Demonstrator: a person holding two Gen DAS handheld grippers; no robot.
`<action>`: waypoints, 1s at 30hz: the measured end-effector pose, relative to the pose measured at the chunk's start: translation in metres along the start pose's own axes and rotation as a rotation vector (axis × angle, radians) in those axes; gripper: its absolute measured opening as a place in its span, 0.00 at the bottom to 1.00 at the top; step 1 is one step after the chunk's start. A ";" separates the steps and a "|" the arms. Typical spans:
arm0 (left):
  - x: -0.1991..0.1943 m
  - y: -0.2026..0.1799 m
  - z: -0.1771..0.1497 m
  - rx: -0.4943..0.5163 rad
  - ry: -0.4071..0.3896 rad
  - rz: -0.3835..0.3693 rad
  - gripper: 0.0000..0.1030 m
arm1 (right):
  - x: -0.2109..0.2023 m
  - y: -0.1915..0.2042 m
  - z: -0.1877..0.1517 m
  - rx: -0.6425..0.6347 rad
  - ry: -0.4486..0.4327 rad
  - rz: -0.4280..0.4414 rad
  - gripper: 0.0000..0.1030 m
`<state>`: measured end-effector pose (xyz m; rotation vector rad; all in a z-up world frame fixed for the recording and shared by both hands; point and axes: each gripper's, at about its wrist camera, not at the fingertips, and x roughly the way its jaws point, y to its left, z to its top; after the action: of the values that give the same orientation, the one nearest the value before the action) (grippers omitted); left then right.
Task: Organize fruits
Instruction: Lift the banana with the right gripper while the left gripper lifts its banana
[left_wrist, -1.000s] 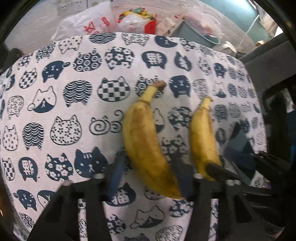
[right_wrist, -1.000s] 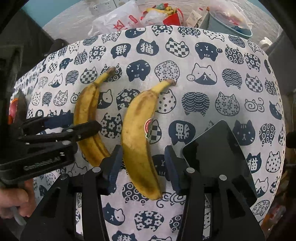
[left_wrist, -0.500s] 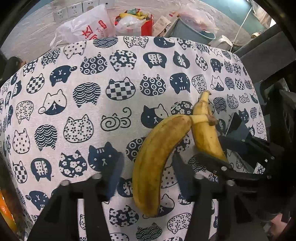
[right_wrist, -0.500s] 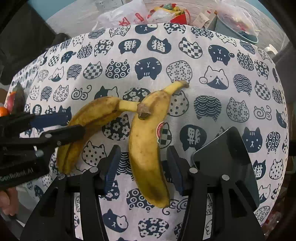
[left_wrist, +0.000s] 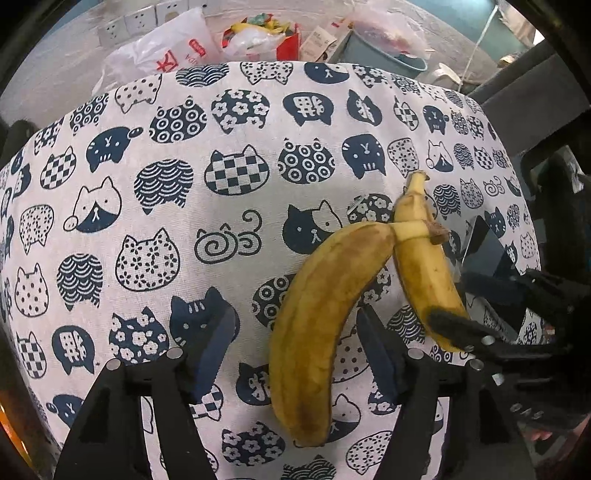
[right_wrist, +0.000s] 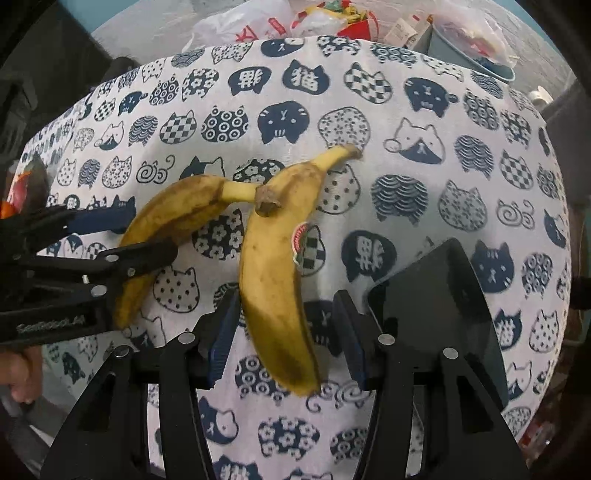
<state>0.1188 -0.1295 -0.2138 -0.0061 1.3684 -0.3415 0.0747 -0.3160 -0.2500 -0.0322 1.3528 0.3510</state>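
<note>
Two ripe bananas lie on a cat-print tablecloth (left_wrist: 184, 184). The longer banana (left_wrist: 314, 314) lies slanted between the fingers of my left gripper (left_wrist: 295, 347). Its jaws are opening, with a wide gap on the left and no pad pressing the fruit. Its stem rests across the neck of the stickered banana (right_wrist: 273, 277), which lies between the fingers of my right gripper (right_wrist: 286, 332). That gripper is open, with a gap on the right side. In the right wrist view the longer banana (right_wrist: 173, 210) lies inside the left gripper (right_wrist: 122, 240). The stickered banana (left_wrist: 424, 269) also shows in the left wrist view.
A black slab like a phone (right_wrist: 436, 295) lies right of the stickered banana, close to the right gripper's right finger. Plastic bags (left_wrist: 162, 59), a red container (left_wrist: 288, 44) and a grey bin (left_wrist: 388, 55) stand beyond the table's far edge. A hand (right_wrist: 18, 369) holds the left gripper.
The longer banana has swung from lying parallel to the other to slanting, its stem now on the stickered banana's neck. Both pairs of jaws have widened, the left one more.
</note>
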 end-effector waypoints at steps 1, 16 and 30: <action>0.000 -0.001 -0.001 0.017 -0.009 0.013 0.65 | -0.003 -0.002 0.002 0.003 -0.004 0.000 0.50; -0.003 -0.022 -0.013 0.133 -0.046 0.101 0.35 | 0.020 0.002 0.014 0.001 -0.070 -0.023 0.51; -0.035 0.006 -0.017 0.073 -0.103 0.122 0.34 | 0.013 0.019 0.017 -0.057 -0.127 -0.064 0.33</action>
<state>0.0984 -0.1117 -0.1853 0.1184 1.2478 -0.2840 0.0885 -0.2911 -0.2553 -0.0987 1.2134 0.3322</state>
